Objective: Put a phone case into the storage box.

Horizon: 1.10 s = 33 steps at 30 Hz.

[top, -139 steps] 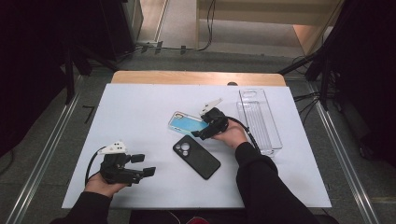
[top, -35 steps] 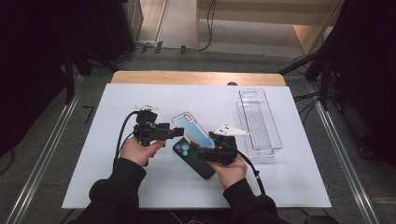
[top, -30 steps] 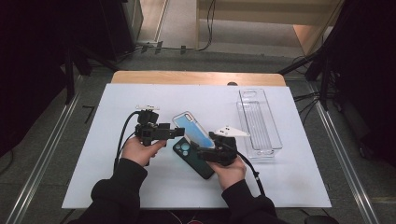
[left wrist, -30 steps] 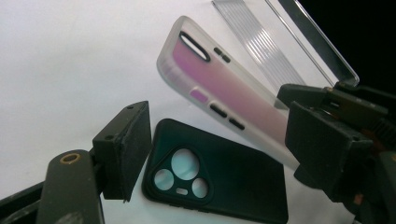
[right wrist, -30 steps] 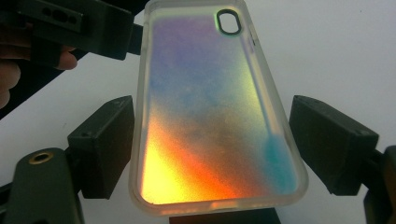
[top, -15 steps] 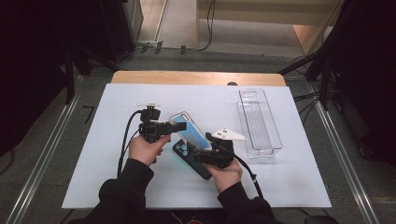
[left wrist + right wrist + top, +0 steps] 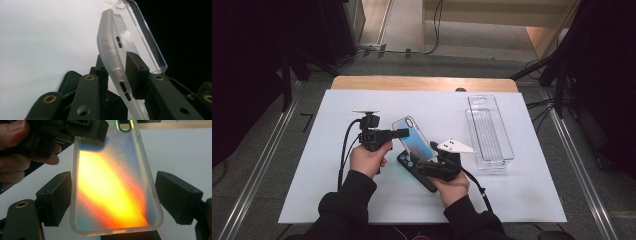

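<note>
Your left gripper [image 7: 404, 132] is clamped on one long edge of the phone case [image 7: 413, 139], near its camera-cutout end; in the left gripper view the jaws pinch the frosted side wall beside the button slots. The case is held above the white table [image 7: 312, 190], tilted, its long axis running from the left gripper down toward your right gripper [image 7: 424, 166]. The lower end of the case sits between the right gripper's jaws, which stand spread, with a gap on each side. The black phone [image 7: 422, 177] lies flat on the table directly beneath that gripper. The right hand is therefore nearer the phone. A clear plastic tray [image 7: 489, 131] stands well apart at the right. No brand, label or writing can be read.
</note>
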{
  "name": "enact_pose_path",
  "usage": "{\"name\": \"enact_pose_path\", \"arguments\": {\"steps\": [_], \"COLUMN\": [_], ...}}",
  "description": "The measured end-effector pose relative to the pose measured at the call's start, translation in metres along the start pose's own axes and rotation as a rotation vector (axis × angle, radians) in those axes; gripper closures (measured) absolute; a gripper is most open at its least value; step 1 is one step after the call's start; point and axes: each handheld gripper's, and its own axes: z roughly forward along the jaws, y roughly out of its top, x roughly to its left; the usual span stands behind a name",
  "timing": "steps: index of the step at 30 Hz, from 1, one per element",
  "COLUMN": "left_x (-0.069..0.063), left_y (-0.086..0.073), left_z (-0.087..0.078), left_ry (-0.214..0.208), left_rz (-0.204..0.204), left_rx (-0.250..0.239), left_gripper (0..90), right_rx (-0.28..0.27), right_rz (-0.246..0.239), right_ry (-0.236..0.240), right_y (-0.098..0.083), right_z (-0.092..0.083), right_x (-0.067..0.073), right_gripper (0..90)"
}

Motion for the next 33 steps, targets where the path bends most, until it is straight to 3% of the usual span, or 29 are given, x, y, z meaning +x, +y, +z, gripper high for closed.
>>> {"name": "enact_pose_path", "arguments": {"steps": [5,7,9,10,14,16,20,24,27,33], "left_x": [-0.005,-0.004,0.0,0.001,-0.003,-0.007,-0.013,-0.016,-0.018,-0.025], "left_y": [0.0,0.001,-0.001,0.0,0.001,0.001,0.001,0.0,-0.001,-0.004], "left_z": [-0.002,-0.003,-0.006,-0.007,-0.01,-0.012,-0.014,-0.017,-0.019,-0.021], "left_ry": [-0.009,0.014,-0.026,-0.037,-0.017,0.0,0.025,0.05,0.067,0.111], "left_rz": [0.004,0.015,-0.016,-0.026,0.008,0.036,0.084,0.118,0.152,0.247], "left_rx": [-0.006,0.005,-0.026,-0.03,-0.037,-0.042,-0.06,-0.077,-0.104,-0.154], "left_gripper": [81.1,81.6,81.4,81.6,81.5,81.5,81.4,81.4,81.3,81.3], "right_rx": [0.019,0.016,-0.044,-0.044,-0.033,-0.028,0.064,0.121,0.135,0.11], "right_rz": [-0.022,-0.021,-0.008,-0.001,-0.007,-0.028,-0.031,-0.064,-0.102,-0.126], "right_ry": [0.005,-0.016,0.011,0.018,0.028,0.047,0.128,0.164,0.177,0.198], "right_y": [-0.003,-0.004,-0.005,-0.004,-0.002,0.0,0.008,0.014,0.018,0.025], "right_z": [0.004,0.002,-0.004,-0.004,-0.003,-0.003,0.002,0.004,0.002,-0.006], "right_x": [0.001,0.001,-0.004,-0.005,-0.006,-0.006,-0.009,-0.01,-0.011,-0.012], "right_gripper": [15.0,40.2,38.5,35.2,25.2,19.2,10.8,8.9,8.8,8.8]}}
